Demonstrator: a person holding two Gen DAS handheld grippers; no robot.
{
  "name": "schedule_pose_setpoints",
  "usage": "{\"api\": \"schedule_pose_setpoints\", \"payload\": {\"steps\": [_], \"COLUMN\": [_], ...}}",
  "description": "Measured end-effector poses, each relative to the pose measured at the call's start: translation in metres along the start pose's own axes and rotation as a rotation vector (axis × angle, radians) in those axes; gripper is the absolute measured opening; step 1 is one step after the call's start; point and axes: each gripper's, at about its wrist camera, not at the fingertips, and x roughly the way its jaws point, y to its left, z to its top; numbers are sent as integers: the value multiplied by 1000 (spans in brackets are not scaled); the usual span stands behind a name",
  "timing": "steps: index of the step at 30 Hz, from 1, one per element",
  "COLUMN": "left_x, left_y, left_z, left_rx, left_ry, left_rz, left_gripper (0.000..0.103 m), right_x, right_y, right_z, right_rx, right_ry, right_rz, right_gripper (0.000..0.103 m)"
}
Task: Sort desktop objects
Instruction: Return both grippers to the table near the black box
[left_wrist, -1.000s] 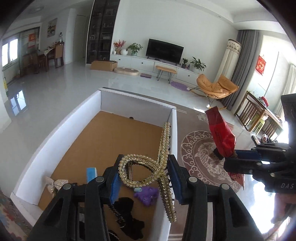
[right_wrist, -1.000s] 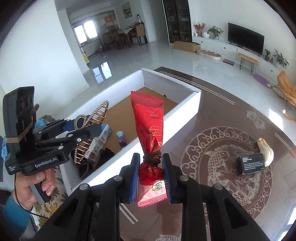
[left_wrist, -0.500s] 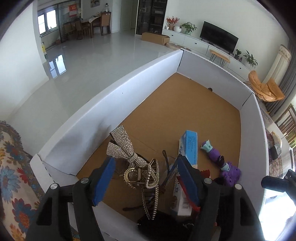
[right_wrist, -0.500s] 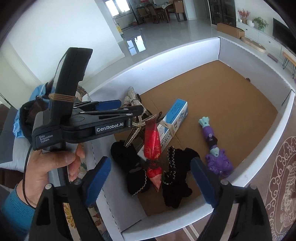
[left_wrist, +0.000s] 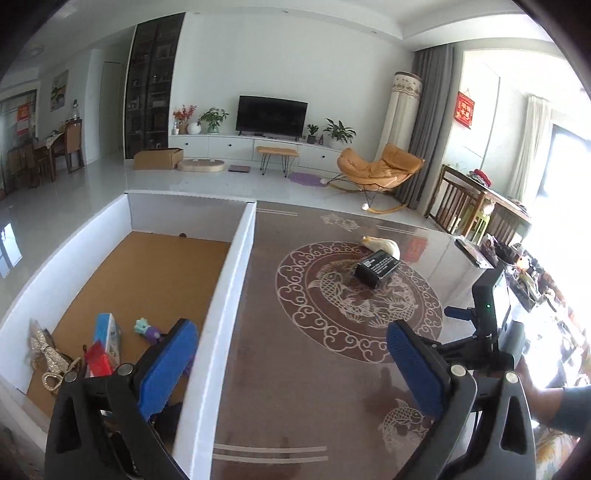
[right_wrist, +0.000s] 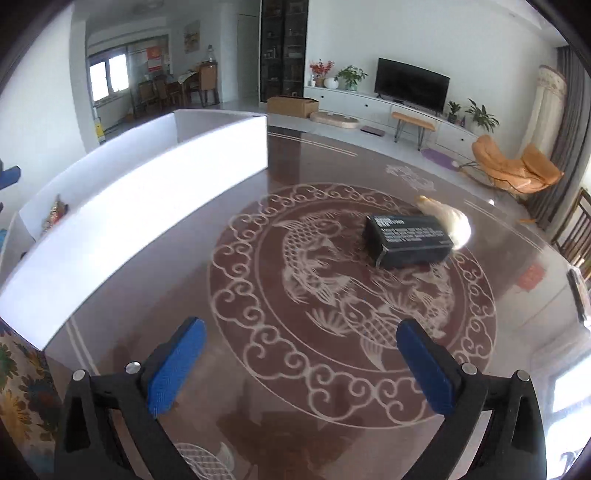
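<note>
Your left gripper (left_wrist: 291, 365) is hovering with its jaws spread wide and holding nothing, straddling the white wall of the box (left_wrist: 225, 295) — one blue pad over the cardboard floor inside, the other over the tabletop (left_wrist: 295, 369). Inside the box, near its close end, the red packet (left_wrist: 98, 360) is lying against the blue-and-white carton (left_wrist: 109, 332), the sparkly hair clip (left_wrist: 48, 354) is sitting in the corner by the near wall, and the small purple toy (left_wrist: 147, 330) is resting just beside the carton.

Your right gripper (right_wrist: 301, 369) is likewise gaping wide and empty, hanging over the fish medallion on the tabletop. Ahead of it, the black box (right_wrist: 408, 240) is lying on the medallion's far side, and the pale cream object (right_wrist: 452, 219) is sitting just behind it, touching or nearly so — the blur is making that hard to tell. Both are waiting well apart from the white box.
</note>
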Motion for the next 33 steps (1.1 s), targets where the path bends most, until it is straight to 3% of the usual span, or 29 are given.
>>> {"api": "schedule_pose_setpoints", "payload": {"steps": [2, 5, 7, 10, 14, 17, 27, 33], "left_x": [28, 81, 111, 151, 185, 202, 276, 330], "left_y": [-34, -69, -92, -112, -130, -135, -131, -150], "left_z": [-12, -32, -48, -65, -67, -60, 0, 38], "left_rx": [62, 97, 113, 162, 227, 258, 294, 302], "left_ry": [61, 178, 247, 314, 367, 376, 371, 402], "left_rz": [-34, -72, -91, -57, -12, -22, -59, -59], "left_gripper": [103, 103, 103, 103, 103, 103, 103, 103], "right_x": [6, -1, -5, -11, -9, -6, -5, -5], "right_y": [-50, -108, -130, -148, -155, -152, -147, -148], "right_z": [-31, -64, -77, -92, -93, -91, -93, -93], "right_rx": [64, 156, 193, 236, 283, 276, 282, 282], "right_ry": [48, 86, 99, 99, 108, 107, 99, 99], "right_rz": [-85, -144, -160, -149, -117, -123, -133, -133], "right_gripper": [103, 103, 103, 103, 103, 103, 103, 103]}}
